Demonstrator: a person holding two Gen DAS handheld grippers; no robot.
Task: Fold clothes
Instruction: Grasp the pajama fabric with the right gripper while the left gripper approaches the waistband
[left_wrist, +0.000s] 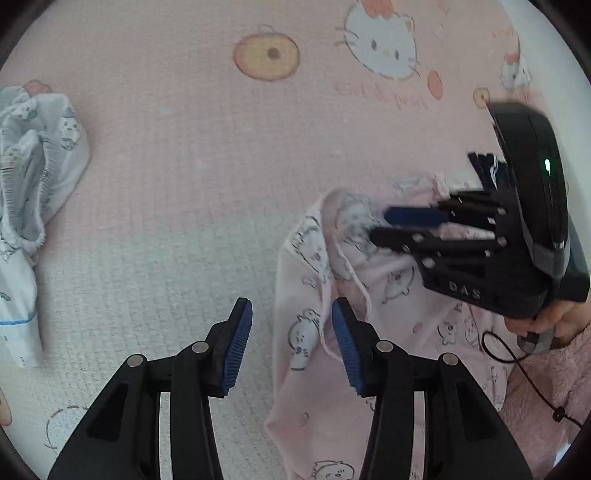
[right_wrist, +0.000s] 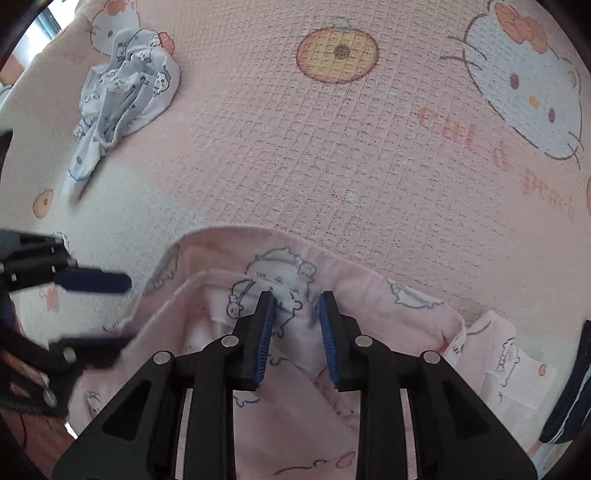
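A pink garment (left_wrist: 399, 295) printed with small cartoon animals lies rumpled on the bed sheet (left_wrist: 184, 166). My left gripper (left_wrist: 293, 343) is open and points down at the garment's left edge, which runs between its fingers without either pad pressing it. My right gripper (right_wrist: 297, 339) is open too, its blue pads (right_wrist: 266, 339) apart over a bunched, paler patch of the pink garment (right_wrist: 280, 280) near its folded top edge. Each gripper shows in the other's view: the right gripper (left_wrist: 378, 225) over the cloth, the left gripper (right_wrist: 122, 314) at the garment's left side.
A crumpled white garment (left_wrist: 37, 166) with blue prints lies apart at the left, also in the right wrist view as the white garment (right_wrist: 125, 85) far left. A dark blue cloth (right_wrist: 569, 387) sits at the right edge. A hand (left_wrist: 535, 321) in a fluffy pink sleeve (left_wrist: 554, 376) holds the right gripper.
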